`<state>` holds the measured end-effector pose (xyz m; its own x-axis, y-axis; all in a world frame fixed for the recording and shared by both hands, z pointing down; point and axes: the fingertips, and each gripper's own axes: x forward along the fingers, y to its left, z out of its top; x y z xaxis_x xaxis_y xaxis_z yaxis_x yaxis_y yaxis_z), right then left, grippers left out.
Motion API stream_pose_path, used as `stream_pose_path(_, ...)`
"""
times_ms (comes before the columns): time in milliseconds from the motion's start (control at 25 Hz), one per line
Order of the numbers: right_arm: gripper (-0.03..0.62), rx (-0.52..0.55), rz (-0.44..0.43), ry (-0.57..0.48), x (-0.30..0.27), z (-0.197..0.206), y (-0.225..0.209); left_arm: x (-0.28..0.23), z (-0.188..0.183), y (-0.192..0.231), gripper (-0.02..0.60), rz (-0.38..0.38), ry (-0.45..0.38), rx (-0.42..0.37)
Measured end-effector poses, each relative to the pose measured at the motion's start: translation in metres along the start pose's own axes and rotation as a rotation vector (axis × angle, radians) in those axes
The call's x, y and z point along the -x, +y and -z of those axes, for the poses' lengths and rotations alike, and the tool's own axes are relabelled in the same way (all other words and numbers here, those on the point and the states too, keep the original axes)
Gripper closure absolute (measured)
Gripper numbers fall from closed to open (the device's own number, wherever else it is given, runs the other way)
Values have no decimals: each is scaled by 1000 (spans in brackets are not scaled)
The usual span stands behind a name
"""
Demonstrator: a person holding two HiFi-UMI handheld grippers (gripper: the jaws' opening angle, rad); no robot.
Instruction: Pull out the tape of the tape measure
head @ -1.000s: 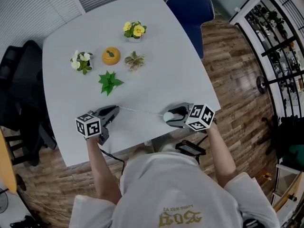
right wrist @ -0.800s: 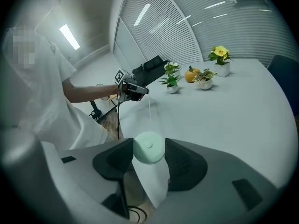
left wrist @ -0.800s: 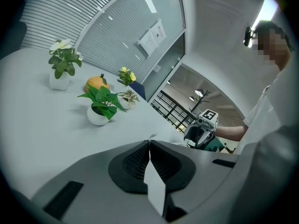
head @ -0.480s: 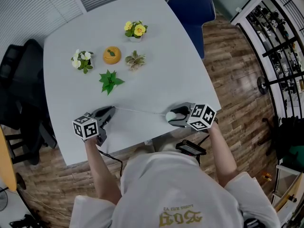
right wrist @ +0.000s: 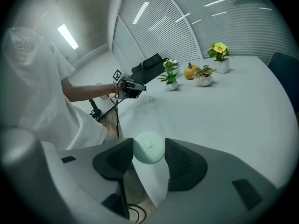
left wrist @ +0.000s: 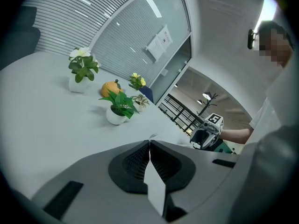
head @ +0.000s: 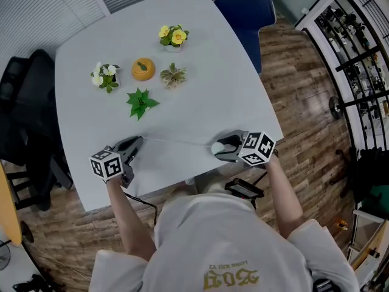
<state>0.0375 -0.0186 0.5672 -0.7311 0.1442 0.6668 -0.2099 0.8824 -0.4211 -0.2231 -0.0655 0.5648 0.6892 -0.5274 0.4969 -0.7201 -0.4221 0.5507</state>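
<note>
My right gripper (head: 216, 149) is shut on the round pale-green tape measure case (right wrist: 148, 147), which sits squeezed between both pads near the table's front edge. A thin white tape (head: 176, 142) runs from the case leftwards, just above the table, to my left gripper (head: 139, 140). The left gripper (left wrist: 150, 143) is shut on the tape's end (left wrist: 156, 185), a white strip pinched between its pads. In the right gripper view the tape (right wrist: 148, 107) stretches away to the left gripper (right wrist: 132, 88). The left gripper view shows the right gripper (left wrist: 206, 133) far off at the right.
On the white table (head: 213, 84) stand several small ornaments: a yellow flower pot (head: 172, 37), a white flower pot (head: 104, 78), an orange pumpkin (head: 143, 69), a variegated plant (head: 174, 76) and a green plant (head: 141, 104). A blue chair (head: 243, 11) stands behind, a black chair (head: 24, 102) at the left.
My left gripper has slid a little to the left along the table's front with the tape end, so the drawn-out tape is longer. The right gripper and the case have stayed put.
</note>
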Motion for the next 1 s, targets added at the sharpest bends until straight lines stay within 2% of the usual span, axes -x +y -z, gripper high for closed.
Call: stream_pose_path(1000,368,-37,15,41,-3,10,-9,25,4,35,572,-74,-20,29)
